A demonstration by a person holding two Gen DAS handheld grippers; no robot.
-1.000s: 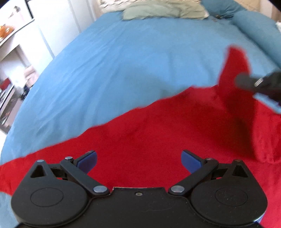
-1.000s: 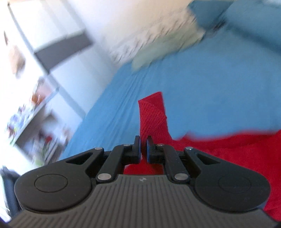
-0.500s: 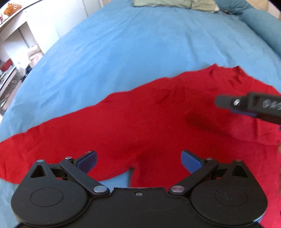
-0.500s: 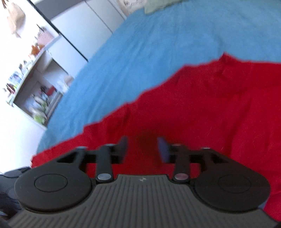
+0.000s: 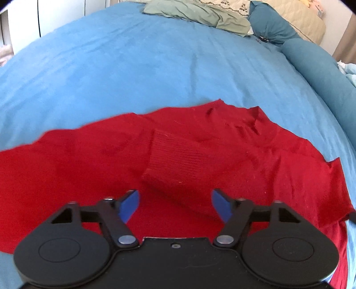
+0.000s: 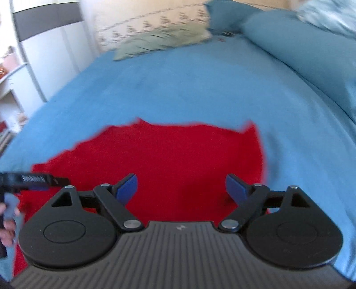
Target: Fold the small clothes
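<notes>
A red knit garment [image 5: 93, 155] lies spread on the blue bed cover. A ribbed cuff end of a sleeve [image 5: 178, 164] lies folded over its middle. My left gripper [image 5: 175, 205] is open and empty, just above the garment near the cuff. My right gripper [image 6: 182, 187] is open and empty over the garment's right part [image 6: 178, 151]. The left gripper's finger [image 6: 33, 179] shows at the left edge of the right wrist view.
The blue bed cover [image 5: 133, 66] stretches beyond the garment. A pale green cloth [image 5: 195, 15] and dark blue pillows [image 5: 311, 57] lie at the far end. White cupboards [image 6: 44, 55] stand to the left of the bed.
My right gripper has opened and let go of the red sleeve, which now lies folded over the garment. Both grippers have pulled back a little.
</notes>
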